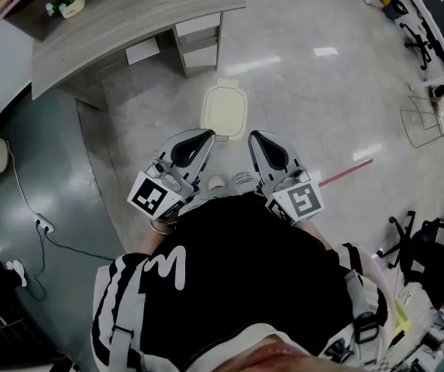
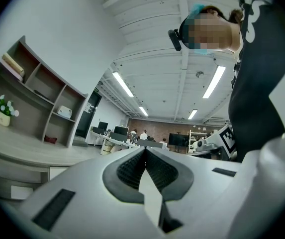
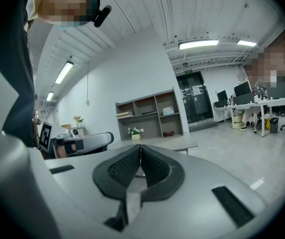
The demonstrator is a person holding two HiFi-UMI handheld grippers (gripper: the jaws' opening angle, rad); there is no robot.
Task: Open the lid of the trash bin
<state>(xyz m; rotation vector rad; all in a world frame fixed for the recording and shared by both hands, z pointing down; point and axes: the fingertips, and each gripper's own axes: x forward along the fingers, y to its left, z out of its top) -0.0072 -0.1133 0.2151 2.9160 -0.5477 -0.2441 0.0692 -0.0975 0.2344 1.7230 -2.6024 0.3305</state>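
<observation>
Head view: closed trash bin beyond left gripper, right gripper, jaws together, empty.

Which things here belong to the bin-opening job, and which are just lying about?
Job:
trash bin lid, closed
left hand-held gripper, shut, empty
right hand-held gripper, shut, empty

Lying about:
desk
potted plant
power strip
red stick

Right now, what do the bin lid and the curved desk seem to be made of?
Bin lid: probably plastic, cream and smooth, with a moulded raised rim and a faint sheen. Curved desk: wood or wood-look laminate, matt grey-brown. Long grain streaks show, but which of the two it is cannot be told.
</observation>
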